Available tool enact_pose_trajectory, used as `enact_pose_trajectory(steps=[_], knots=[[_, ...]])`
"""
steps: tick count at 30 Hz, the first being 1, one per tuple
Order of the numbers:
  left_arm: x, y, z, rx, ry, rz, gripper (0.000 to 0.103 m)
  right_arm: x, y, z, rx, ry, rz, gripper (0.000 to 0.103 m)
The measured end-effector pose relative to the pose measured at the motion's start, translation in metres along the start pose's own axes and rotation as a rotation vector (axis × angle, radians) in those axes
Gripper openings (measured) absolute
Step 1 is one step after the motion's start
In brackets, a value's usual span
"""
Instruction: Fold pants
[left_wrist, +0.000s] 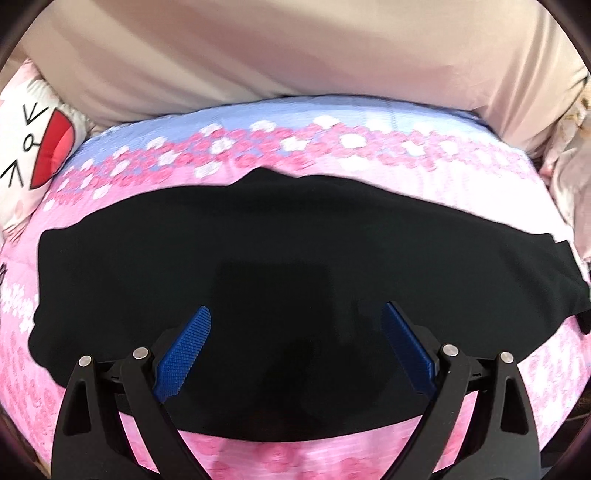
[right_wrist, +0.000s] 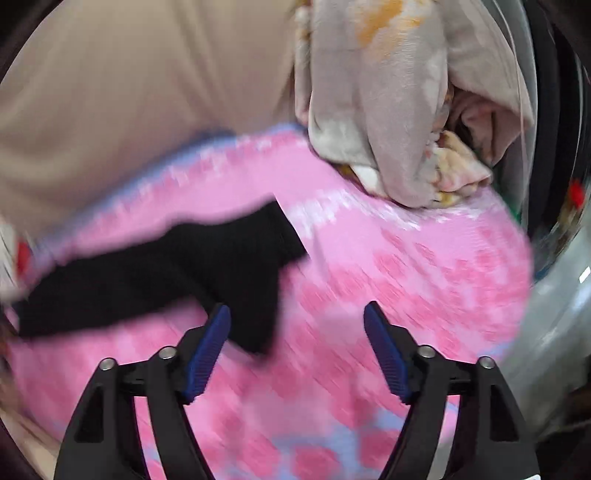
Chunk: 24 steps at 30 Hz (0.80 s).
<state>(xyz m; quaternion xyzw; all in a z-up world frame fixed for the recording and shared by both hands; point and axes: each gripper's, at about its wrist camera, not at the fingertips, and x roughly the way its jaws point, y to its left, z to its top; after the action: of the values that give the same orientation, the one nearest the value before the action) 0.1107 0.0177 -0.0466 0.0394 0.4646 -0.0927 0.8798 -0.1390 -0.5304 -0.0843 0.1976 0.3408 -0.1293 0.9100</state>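
Black pants (left_wrist: 229, 251) lie spread flat on a pink flowered bed cover (left_wrist: 461, 173). In the left wrist view they fill the middle, and my left gripper (left_wrist: 295, 314) hovers open and empty above their near part. In the right wrist view, which is blurred by motion, one end of the pants (right_wrist: 207, 266) lies at the left. My right gripper (right_wrist: 297, 312) is open and empty above the pink cover (right_wrist: 406, 280), just right of that end. Its left finger (right_wrist: 210, 339) overlaps the edge of the black cloth in the image.
A beige headboard or wall (left_wrist: 295, 48) stands behind the bed. A white cat-face pillow (left_wrist: 33, 147) lies at the far left. A bundled grey-beige blanket (right_wrist: 388, 110) sits at the right end of the bed, beside a shiny dark rim (right_wrist: 554, 147).
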Motion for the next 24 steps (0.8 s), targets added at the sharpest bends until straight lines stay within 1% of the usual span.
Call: enact_pose_trajectory(steps=[1,2,3,4,5,6,7,8,9,10,11,12,13,14,15,16,17,18,19,20,21,22,23,24], knots=[[-0.003,-0.006,0.001,0.006,-0.010,-0.018,0.092,0.012,-0.002,0.017,0.053,0.008,0.040,0.074],[-0.006,-0.011,0.001,0.012,-0.019,-0.028,0.092,0.029,-0.005,0.030,0.066,0.030,0.049,0.074],[-0.010,-0.015,0.001,0.019,-0.030,-0.035,0.092,0.053,0.001,0.038,0.039,0.069,0.031,0.074],[-0.013,-0.017,0.001,0.022,-0.035,-0.037,0.092,0.064,-0.001,0.039,0.006,0.109,0.021,0.072],[-0.015,-0.018,0.000,0.024,-0.039,-0.034,0.092,0.085,0.006,0.035,-0.040,0.171,0.005,0.052],[-0.017,-0.016,0.000,0.024,-0.043,-0.027,0.092,0.109,0.023,0.029,-0.114,0.250,-0.024,0.006],[-0.020,-0.011,-0.001,0.017,-0.047,-0.011,0.092,0.120,0.032,0.025,-0.170,0.283,-0.059,0.009],[-0.021,-0.006,0.000,0.007,-0.048,0.004,0.092,0.119,0.043,0.024,-0.231,0.257,-0.107,0.007],[-0.022,0.001,0.000,-0.005,-0.048,0.022,0.092,0.106,0.061,0.033,-0.302,0.182,-0.139,0.007],[-0.021,0.009,0.000,-0.022,-0.047,0.046,0.092,0.094,0.068,0.041,-0.318,0.121,-0.144,0.006],[-0.019,0.015,0.002,-0.035,-0.046,0.065,0.092,0.070,0.078,0.060,-0.321,0.006,-0.147,0.006],[-0.017,0.020,0.003,-0.046,-0.044,0.083,0.092,0.057,0.083,0.071,-0.320,-0.058,-0.143,0.006],[-0.013,0.025,0.005,-0.060,-0.040,0.096,0.092,0.042,0.087,0.085,-0.329,-0.149,-0.140,0.007],[-0.010,0.028,0.006,-0.072,-0.039,0.098,0.092,0.041,0.089,0.093,-0.343,-0.181,-0.138,0.008],[-0.007,0.031,0.007,-0.084,-0.039,0.099,0.092,0.055,0.086,0.099,-0.363,-0.166,-0.144,0.015],[-0.003,0.033,0.007,-0.098,-0.035,0.102,0.092,0.072,0.081,0.099,-0.373,-0.126,-0.174,0.027],[-0.001,0.035,0.006,-0.105,-0.029,0.099,0.092,0.103,0.070,0.095,-0.373,-0.033,-0.233,0.037],[0.001,0.036,0.005,-0.107,-0.021,0.096,0.092,0.124,0.061,0.090,-0.363,0.042,-0.290,0.035],[0.003,0.039,0.003,-0.107,-0.013,0.101,0.092,0.146,0.048,0.081,-0.322,0.129,-0.364,0.035],[0.003,0.042,0.001,-0.103,-0.011,0.110,0.092,0.147,0.043,0.076,-0.279,0.129,-0.362,0.035],[0.003,0.045,0.000,-0.100,-0.011,0.124,0.092,0.135,0.044,0.074,-0.214,0.069,-0.303,0.036],[0.003,0.051,0.000,-0.102,-0.011,0.144,0.092,0.126,0.047,0.074,-0.167,0.036,-0.231,0.037],[0.005,0.056,0.001,-0.107,-0.010,0.157,0.092,0.119,0.050,0.074,-0.131,0.028,-0.174,0.041],[0.005,0.059,0.002,-0.114,-0.011,0.165,0.092,0.117,0.054,0.075,-0.111,0.036,-0.142,0.057]])
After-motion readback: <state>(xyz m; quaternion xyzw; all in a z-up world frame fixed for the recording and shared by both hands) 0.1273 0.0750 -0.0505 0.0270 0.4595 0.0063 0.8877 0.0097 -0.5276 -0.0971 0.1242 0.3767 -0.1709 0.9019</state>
